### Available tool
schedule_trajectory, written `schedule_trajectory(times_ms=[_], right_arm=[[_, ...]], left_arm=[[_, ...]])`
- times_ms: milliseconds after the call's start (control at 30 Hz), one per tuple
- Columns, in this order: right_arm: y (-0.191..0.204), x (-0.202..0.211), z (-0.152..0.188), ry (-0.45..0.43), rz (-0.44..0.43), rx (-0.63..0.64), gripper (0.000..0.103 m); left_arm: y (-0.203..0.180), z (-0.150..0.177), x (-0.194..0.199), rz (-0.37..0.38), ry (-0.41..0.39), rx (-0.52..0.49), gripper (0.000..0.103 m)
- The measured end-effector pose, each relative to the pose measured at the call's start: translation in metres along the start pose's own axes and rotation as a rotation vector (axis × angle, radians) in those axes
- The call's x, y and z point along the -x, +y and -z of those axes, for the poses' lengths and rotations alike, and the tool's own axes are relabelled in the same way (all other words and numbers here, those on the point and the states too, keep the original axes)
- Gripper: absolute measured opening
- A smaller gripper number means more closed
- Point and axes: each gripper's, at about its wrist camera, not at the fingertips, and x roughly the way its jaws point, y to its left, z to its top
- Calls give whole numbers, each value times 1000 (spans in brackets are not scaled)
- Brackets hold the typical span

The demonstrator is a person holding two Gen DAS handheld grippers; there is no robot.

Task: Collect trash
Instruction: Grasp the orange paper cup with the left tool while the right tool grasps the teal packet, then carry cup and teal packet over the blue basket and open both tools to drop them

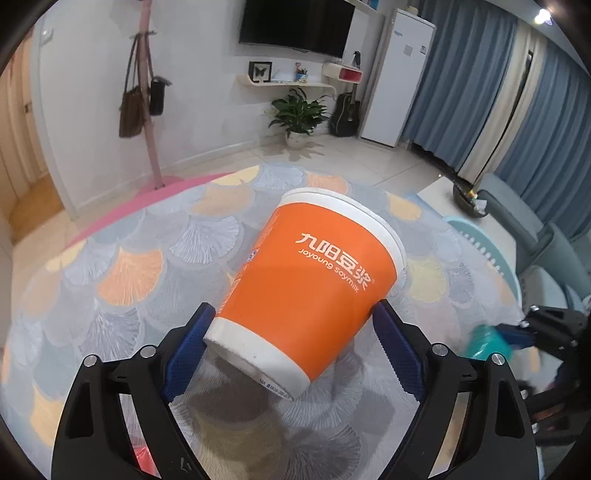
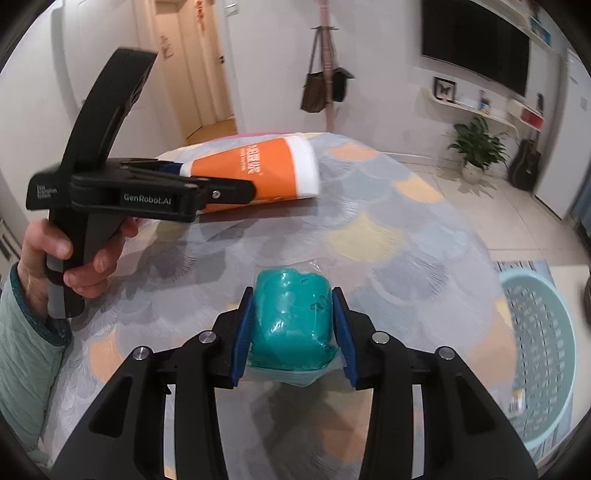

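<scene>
Trash is held in both grippers above a tabletop [image 1: 122, 258] covered with a cloth of fan-shaped patches in grey, orange and yellow. An orange paper cup [image 1: 306, 291] with white lettering, a white rim and a white base is gripped by the left gripper [image 1: 293, 314]; its jaws are spread wide and pressed on the cup's lower sides, one blue pad on each side. The cup is tilted, its mouth pointed away from the camera and its base turned toward it. In the right wrist view the same cup [image 2: 258, 170] is seen sideways, lifted off the tabletop, with the left gripper [image 2: 207, 184] held by a hand [image 2: 74, 254] in a pale green sleeve.

A teal lump wrapped in clear film [image 2: 291, 321] is clamped by the right gripper [image 2: 293, 299]; its jaws are drawn in narrow and closed on the lump's two sides, the blue pads touching it. The lump is held just above the tabletop, near its front edge. In the left wrist view the right gripper [image 1: 502, 339] and the teal lump [image 1: 484, 343] are seen blurred at the right edge.

A light blue plastic basket [image 2: 546, 354] with slotted walls is seen beside the tabletop, to the right of the teal lump and lower than it. A coat stand with bags [image 1: 144, 99], a potted plant [image 1: 297, 114] and a wall-mounted television [image 1: 295, 22] are seen against the far wall.
</scene>
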Motion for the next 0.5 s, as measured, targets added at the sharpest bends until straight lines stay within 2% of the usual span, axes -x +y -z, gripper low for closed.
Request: schedule_trajectory(times_ms=[167,333,500], right_arm=[[-19,14,6,-26,12,-67,37],[-28,32,16,-51,29,-106,37],[-42,54,11,-100,72,-132,36]], left_arm=[[-6,-1,3,-13,-27,-11,62],[-15,-4,7,-47,-64,-11,61],[-36,-14,37,-6,-162,-20,61]])
